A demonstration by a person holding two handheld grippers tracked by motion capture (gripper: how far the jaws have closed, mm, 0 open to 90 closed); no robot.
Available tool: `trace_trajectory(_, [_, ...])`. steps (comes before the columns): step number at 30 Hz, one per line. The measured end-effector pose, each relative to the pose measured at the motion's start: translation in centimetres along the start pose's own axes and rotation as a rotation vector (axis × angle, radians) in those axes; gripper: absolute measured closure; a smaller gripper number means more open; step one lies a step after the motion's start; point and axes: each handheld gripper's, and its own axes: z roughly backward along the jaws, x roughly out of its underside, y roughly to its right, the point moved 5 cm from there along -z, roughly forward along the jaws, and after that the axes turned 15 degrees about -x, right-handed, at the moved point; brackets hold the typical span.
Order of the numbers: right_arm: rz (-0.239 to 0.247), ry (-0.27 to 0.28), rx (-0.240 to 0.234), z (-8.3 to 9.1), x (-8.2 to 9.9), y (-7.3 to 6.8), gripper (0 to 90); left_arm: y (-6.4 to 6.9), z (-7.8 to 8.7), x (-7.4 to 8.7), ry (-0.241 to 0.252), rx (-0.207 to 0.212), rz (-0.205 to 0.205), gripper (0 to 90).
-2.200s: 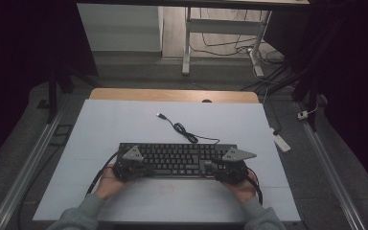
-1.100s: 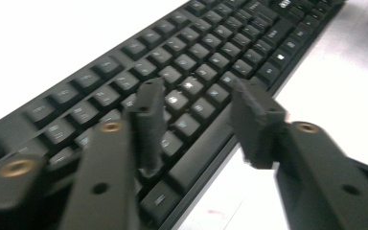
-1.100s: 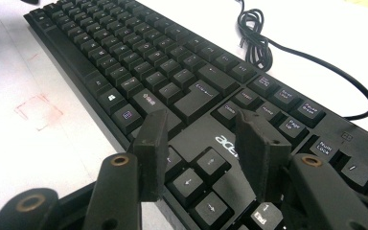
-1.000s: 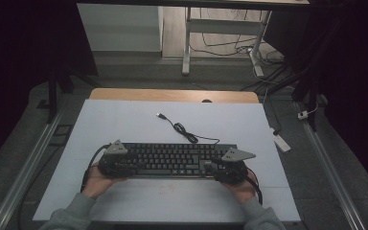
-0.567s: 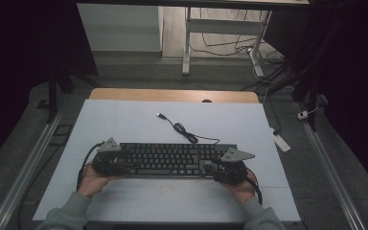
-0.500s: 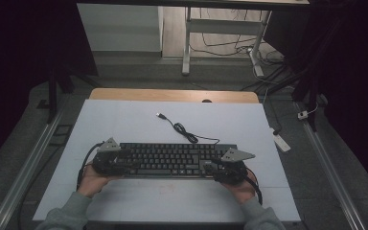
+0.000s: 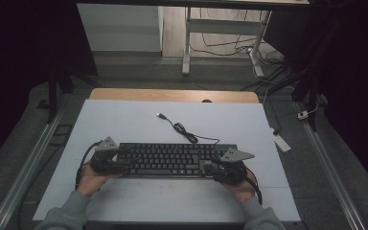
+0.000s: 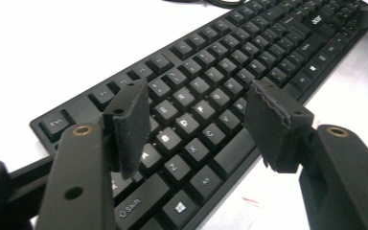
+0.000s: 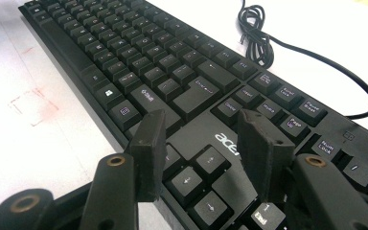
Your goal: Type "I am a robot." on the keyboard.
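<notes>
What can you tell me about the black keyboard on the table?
The keyboard is black, plastic-looking and full-size, with pale letters on its keys and an acer logo beside the arrow keys. It lies flat and lengthwise on the white table. Its thin black cable snakes away, plug lying loose. The left gripper and right gripper hover at its ends, jaws open.

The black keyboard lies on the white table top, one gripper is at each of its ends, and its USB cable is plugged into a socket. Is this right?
Not quite. The black keyboard does lie on the white table top, with the left gripper and the right gripper at its ends. But the USB cable is not plugged in: in the high view its plug lies loose on the table.
</notes>
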Motion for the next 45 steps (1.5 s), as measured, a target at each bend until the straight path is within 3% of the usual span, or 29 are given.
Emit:
trace_trajectory(10, [0.003, -0.008, 0.006, -0.1, 0.0, 0.0, 53.0, -1.2, -0.2, 0.3, 0.006, -0.046, -0.011, 54.1])
trace_trajectory(21, [0.002, -0.009, 0.009, -0.1, 0.1, 0.1, 53.0, -1.7, -0.9, 1.0, -0.051, -0.067, -0.016, 87.6])
trace_trajectory(29, [0.003, -0.011, 0.01, -0.1, 0.1, 0.1, 53.0, -1.5, -1.7, 1.4, -0.093, -0.072, -0.048, 88.8])
trace_trajectory(45, [0.008, -0.013, 0.017, -0.1, 0.1, 0.1, 53.0, -1.2, -2.9, 1.8, -0.136, -0.093, -0.064, 88.7])
